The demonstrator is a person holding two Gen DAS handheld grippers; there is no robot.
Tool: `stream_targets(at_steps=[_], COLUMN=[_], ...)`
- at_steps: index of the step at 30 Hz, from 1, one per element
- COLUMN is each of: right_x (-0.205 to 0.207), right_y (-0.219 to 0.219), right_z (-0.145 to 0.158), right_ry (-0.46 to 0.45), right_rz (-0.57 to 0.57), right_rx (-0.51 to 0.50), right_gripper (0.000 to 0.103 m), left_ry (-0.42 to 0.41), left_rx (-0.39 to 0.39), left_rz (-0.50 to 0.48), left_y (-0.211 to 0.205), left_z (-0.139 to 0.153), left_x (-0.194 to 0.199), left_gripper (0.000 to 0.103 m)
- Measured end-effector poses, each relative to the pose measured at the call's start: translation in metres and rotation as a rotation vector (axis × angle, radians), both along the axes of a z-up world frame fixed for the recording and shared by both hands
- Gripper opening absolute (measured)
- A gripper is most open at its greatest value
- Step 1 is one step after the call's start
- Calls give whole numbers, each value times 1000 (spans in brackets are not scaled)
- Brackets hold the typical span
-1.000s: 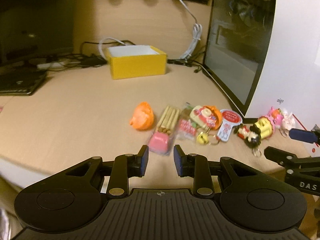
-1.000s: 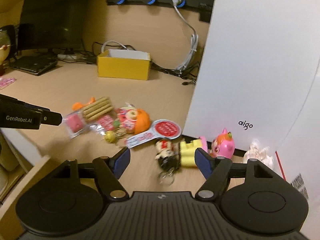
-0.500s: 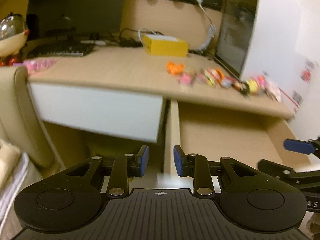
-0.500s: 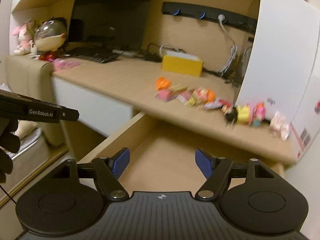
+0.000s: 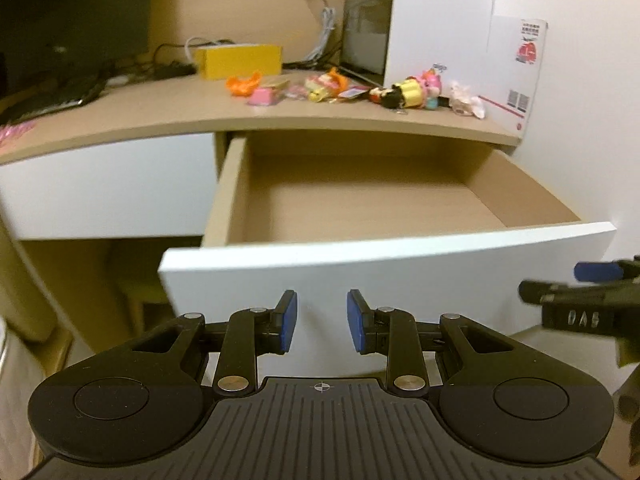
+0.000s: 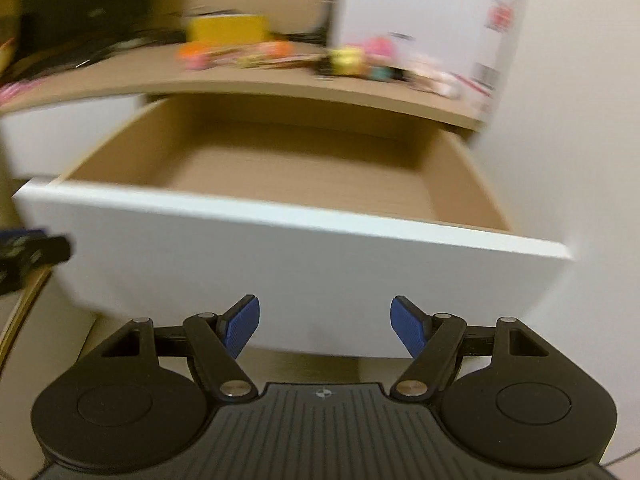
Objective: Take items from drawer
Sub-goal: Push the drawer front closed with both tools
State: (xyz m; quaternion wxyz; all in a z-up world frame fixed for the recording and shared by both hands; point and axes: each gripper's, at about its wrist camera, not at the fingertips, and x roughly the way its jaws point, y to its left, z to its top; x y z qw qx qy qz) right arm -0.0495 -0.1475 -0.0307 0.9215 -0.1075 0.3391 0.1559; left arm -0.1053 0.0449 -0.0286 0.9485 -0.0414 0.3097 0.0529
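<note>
Nothing is lying in the part of the pulled-out wooden drawer with the white front panel that the two views are showing — its pale floor and side walls are bare, although the strip just behind the front panel is hidden. The items themselves, a row of small colourful toys and snack packets, are resting on the beige desk top above the drawer, between a yellow cardboard box and a tall white panel with a red sticker. So I am judging that the taking-out is nearly or fully done.

The left gripper is hovering in front of the white panel with its blue pads a moderate gap apart and nothing between them. The right gripper is hanging beside it, its fingers spread wider, also holding nothing; its view is blurred.

Several things could go wrong from here. Both grippers are standing close together before the drawer front, so they could knock each other, or bump the panel edge. The toys are lying near the desk edge, directly above the open drawer — a careless sweep could push one back in. A last item could also be hiding unseen behind the front panel.
</note>
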Motion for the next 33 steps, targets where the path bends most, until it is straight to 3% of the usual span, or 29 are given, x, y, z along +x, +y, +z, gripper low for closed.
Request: stream_targets(at_steps=[7,10,18,33], right_x=[21,31,81,184], right_y=[-7,2,28,69], right_z=[5,3,2,2], right_ry=[-35,-41,-23,-83], right_rz=[-18,-3,19,11], right_rx=[22,15,43,23], right_gripper=[74,74,74,74], left_ry=[11,27,13,-35], left_rx=[-6,-49,-64,-75], left_rz=[30,44,56,118], left_y=[-2,8,24,58], left_z=[-4,-1,-3,-3], left_x=[20,35,90,193], left_gripper=[30,30,30,30])
